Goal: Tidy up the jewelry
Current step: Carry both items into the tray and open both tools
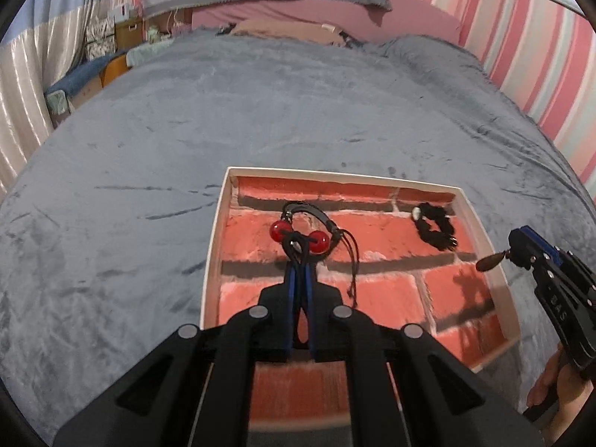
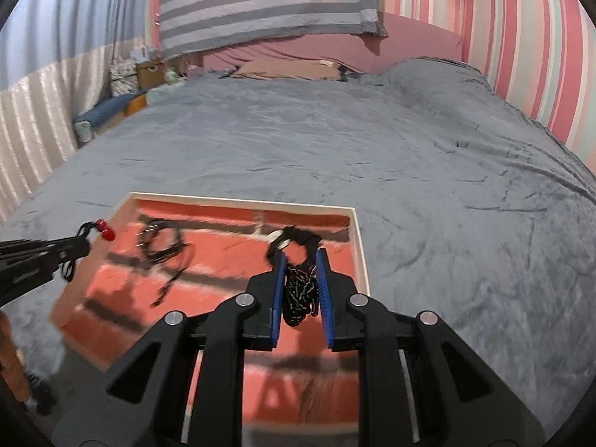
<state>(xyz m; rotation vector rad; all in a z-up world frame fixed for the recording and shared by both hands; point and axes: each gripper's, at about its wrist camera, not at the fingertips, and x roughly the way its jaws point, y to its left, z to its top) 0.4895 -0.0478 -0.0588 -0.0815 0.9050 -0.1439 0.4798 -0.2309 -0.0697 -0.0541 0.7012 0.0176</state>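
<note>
My left tool (image 1: pixel 300 257) pinches the cord of a red-bead bracelet (image 1: pixel 300 240) above the shallow brick-lined tray (image 1: pixel 216 238) on the grey bed (image 1: pixel 149 149). My right tool (image 2: pixel 301 260) clamps a black braided chain (image 2: pixel 298 292) over the tray's far right corner, where a black bracelet (image 1: pixel 434 229) lies.

Left gripper (image 1: pixel 300 260) is matte black plastic with blue finger pads and round silver pins (four show); right gripper (image 2: pixel 301 273) looks alike, white lettering on its side; bare skin on the hand (image 1: pixel 558 383) behind it.
</note>
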